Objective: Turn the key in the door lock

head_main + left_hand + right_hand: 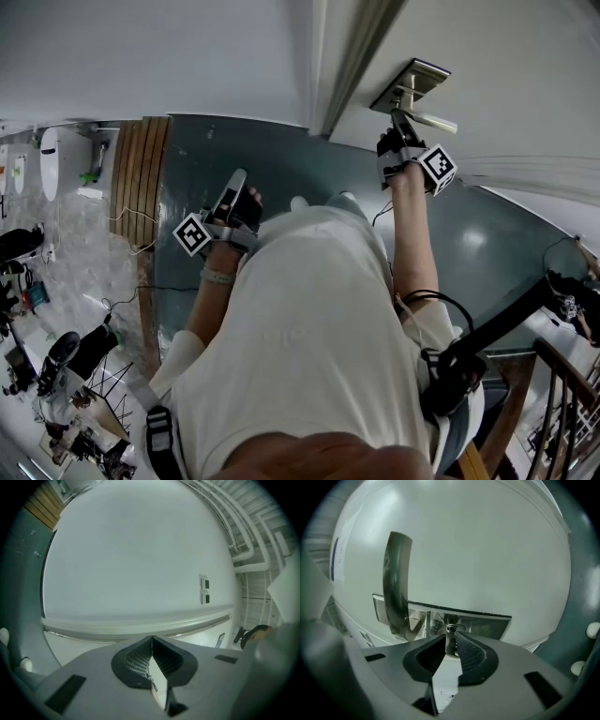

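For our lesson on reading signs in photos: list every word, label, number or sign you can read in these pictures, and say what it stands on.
No text can be read in any view.
Left cube and right cube: black-and-white square patterns only, no letters.
Sheet with a blue edge, left of the door handle: print too blurred to read.
Wall switches: too small, no legible marks.

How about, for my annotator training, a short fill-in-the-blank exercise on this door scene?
1. The right gripper is shut on the ____ in the lock.
2. The left gripper is shut and holds ____.
3. In the right gripper view, the door handle stands to the ____ of the lock.

Missing words: key; nothing; left.
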A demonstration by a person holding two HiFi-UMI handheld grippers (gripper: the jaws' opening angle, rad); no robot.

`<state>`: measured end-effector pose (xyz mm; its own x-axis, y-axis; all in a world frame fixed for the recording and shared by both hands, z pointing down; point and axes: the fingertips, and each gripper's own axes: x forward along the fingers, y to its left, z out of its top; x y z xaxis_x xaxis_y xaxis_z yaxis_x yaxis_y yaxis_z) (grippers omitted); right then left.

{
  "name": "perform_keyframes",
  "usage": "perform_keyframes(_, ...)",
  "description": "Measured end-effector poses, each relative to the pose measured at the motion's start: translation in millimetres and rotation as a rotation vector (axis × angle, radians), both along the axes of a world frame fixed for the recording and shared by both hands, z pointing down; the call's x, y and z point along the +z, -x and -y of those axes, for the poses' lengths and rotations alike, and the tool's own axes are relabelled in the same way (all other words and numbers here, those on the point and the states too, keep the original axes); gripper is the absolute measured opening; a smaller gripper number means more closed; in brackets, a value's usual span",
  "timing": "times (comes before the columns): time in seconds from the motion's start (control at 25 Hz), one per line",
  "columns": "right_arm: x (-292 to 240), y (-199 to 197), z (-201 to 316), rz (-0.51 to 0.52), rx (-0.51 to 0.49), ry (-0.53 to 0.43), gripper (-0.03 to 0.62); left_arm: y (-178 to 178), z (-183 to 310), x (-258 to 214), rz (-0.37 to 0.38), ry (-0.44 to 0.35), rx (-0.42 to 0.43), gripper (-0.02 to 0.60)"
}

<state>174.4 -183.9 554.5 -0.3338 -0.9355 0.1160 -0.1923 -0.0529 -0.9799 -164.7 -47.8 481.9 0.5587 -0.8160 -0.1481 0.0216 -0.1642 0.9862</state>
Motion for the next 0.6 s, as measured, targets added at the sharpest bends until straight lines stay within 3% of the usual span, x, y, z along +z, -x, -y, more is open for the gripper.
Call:
perform_keyframes(0.36, 3.1, -2.5, -0.1, 0.192, 0.016, -0.012, 0.077, 0.5, 0.5, 0.0, 0.001, 0.006, -0.002, 0.008)
perform_keyframes(0.6, -0.2, -2.4, 0.0, 0.137, -0.020, -0.045, 0.080, 0.8, 1.0, 0.1, 0.002, 0.008, -0.001, 0.009)
